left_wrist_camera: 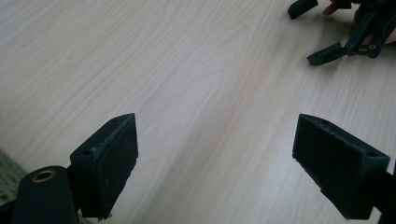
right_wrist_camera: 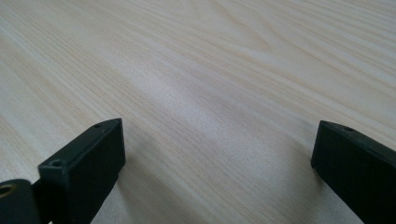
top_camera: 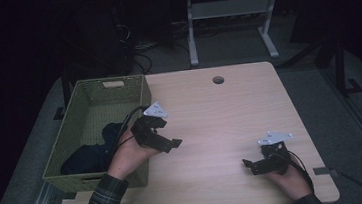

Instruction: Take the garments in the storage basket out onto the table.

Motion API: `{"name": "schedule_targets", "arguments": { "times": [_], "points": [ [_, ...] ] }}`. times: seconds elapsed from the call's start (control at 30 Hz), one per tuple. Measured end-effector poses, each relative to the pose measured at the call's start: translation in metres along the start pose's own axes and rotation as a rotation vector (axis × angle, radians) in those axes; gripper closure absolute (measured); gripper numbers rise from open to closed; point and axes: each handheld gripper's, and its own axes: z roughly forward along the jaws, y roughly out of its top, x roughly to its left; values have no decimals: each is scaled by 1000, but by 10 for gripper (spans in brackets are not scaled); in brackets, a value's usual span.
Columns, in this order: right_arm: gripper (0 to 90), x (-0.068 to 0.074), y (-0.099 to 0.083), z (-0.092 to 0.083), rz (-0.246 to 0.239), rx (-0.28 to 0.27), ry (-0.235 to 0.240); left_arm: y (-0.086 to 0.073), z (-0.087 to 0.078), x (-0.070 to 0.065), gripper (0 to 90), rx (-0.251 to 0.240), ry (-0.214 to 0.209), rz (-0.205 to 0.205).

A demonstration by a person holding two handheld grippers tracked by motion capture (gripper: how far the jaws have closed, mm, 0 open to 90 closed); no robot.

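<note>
Beside the green basket [top_camera: 70, 125], both grippers, left [top_camera: 165, 139] and right [top_camera: 255, 164], hover with fingers released over bare table [top_camera: 210, 114].

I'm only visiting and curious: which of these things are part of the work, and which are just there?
In the work:
left gripper, open
right gripper, open
green basket
dark cloth inside it

Just there:
table
hole in the table
white desk frame behind

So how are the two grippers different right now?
The left gripper sits beside the green basket, over its near right corner; the right gripper is by the table's front right. The left one points right, the right one points left. Both have wide open jaws holding nothing.
</note>
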Motion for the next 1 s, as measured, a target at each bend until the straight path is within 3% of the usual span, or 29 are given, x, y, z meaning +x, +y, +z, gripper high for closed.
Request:
{"name": "schedule_targets", "arguments": {
  "times": [0.3, 0.7, 1.0],
  "points": [
    [26, 0, 0, 0, 0, 1, 0, -4, -12, 11, 139, -13, 16, -19],
    [26, 0, 0, 0, 0, 1, 0, -9, -27, 23, 139, -4, 50, -14],
    [26, 0, 0, 0, 0, 1, 0, -17, -41, 33, 139, -20, 69, -41]
  ]
}}
